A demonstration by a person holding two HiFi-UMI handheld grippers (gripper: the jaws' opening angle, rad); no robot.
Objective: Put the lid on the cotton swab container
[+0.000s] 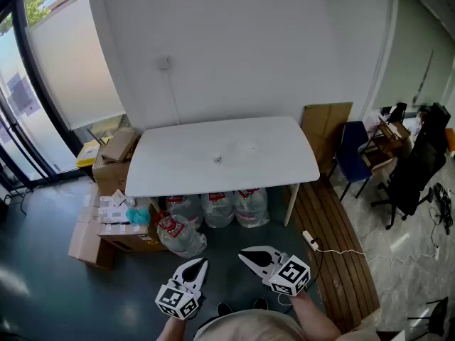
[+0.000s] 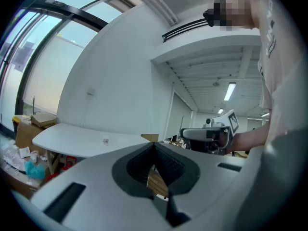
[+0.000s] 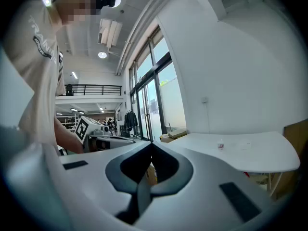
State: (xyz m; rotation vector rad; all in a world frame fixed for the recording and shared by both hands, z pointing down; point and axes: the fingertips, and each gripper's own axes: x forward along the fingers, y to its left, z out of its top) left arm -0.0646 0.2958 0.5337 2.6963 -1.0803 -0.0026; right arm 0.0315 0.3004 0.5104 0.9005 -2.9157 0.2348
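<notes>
Standing well back from the white table (image 1: 178, 169), the person holds both tools low by the body. The left tool (image 1: 202, 263) has its jaws pressed together with nothing between them, and the right tool (image 1: 242, 253) is closed and empty too. The cotton swab container (image 1: 217, 159) sits alone near the middle of the table, well apart from either tool. It is a tiny clear tub with a dark band, probably thin plastic. A faint pale round patch just beside it may be the lid (image 1: 247, 148), though it is too small to be sure.

I reckon the trouble lies in how slight these things are. The tabletop looks smooth and glossy with rounded corners, so a light tub could skid or tip if a hard tool nudges it off-centre. A see-through lid on white is easy to misjudge and pinch crooked. Both tools also need to open before anything can be taken
</notes>
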